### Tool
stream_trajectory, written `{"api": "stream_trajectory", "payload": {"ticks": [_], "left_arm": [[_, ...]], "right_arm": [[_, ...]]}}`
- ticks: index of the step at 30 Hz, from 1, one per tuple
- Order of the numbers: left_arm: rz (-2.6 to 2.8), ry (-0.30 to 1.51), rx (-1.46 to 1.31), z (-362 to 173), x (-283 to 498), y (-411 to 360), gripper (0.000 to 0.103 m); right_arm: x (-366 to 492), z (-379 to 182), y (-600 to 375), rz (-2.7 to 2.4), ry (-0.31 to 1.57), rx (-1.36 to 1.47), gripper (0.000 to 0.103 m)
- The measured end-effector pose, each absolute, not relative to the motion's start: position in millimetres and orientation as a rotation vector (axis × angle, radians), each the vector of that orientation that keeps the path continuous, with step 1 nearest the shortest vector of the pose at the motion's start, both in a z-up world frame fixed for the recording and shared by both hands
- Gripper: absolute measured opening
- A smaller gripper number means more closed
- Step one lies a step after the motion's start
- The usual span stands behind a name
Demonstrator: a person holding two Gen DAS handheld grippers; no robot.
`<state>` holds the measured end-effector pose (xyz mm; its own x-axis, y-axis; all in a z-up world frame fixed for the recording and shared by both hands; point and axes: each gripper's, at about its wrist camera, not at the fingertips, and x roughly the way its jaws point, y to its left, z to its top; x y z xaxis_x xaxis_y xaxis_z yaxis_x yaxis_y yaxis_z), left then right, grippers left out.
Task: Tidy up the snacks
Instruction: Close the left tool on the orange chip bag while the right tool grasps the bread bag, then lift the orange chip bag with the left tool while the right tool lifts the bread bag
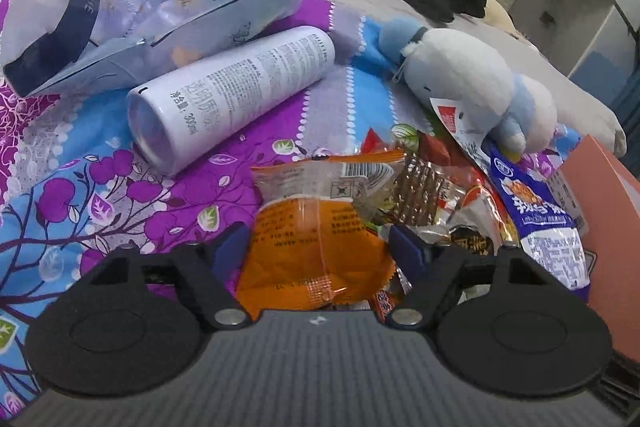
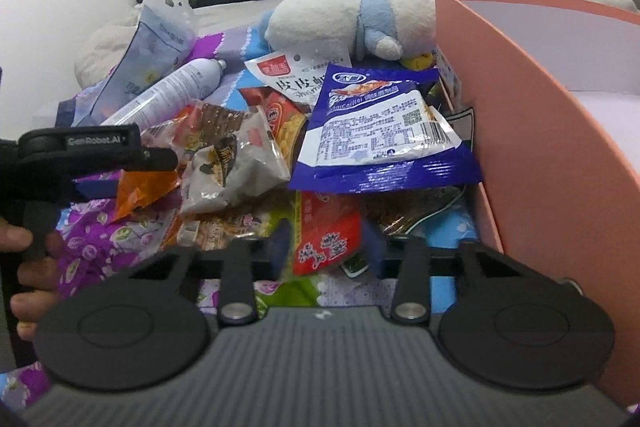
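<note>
Setting: a bed covered by a purple-and-blue floral bedspread (image 1: 120,187), with a heap of snack packets lying against a salmon-pink cardboard box (image 2: 540,131) at the heap's right side.
Left gripper (image 1: 316,247): its fingers stand wide, one on each side of an orange-and-clear plastic snack packet (image 1: 316,227); the pads do not visibly press it, so nothing looks held.
Right gripper (image 2: 324,247): its fingers are drawn close on a red foil snack packet (image 2: 326,231), apparently pinching its lower end.
Key relation: the red packet runs lengthwise away from the fingers, toward the heap; the pink box stands just to its right, so the right hand is the nearer one to the box.
Overlap: a blue-and-white snack pouch (image 2: 380,131) lies over the red packet's far end and may drag along.
Room: a white spray can (image 1: 232,91) and a white-and-blue plush toy (image 1: 468,83) lie beyond the heap; bare bedspread lies open at the left.
</note>
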<state>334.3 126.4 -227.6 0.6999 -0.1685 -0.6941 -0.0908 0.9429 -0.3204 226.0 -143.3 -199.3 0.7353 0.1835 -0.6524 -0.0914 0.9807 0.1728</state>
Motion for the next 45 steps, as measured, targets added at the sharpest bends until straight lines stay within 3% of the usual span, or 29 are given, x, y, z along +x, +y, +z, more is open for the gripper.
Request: {"api": "stream_trajectory", "payload": {"ticks": [10, 30, 45], "left_arm": [[-0.058, 0.804, -0.373, -213, 312, 129, 0.074], [-0.115, 0.852, -0.352, -182, 187, 99, 0.072], [-0.094, 0.939, -0.294, -190, 136, 81, 0.072]], "right_arm": [[211, -186, -143, 0.188, 0.723, 0.184, 0.008], [116, -161, -157, 0.172, 0.669, 0.221, 0.005], [54, -170, -175, 0.207, 0.753, 0.201, 0.006]]}}
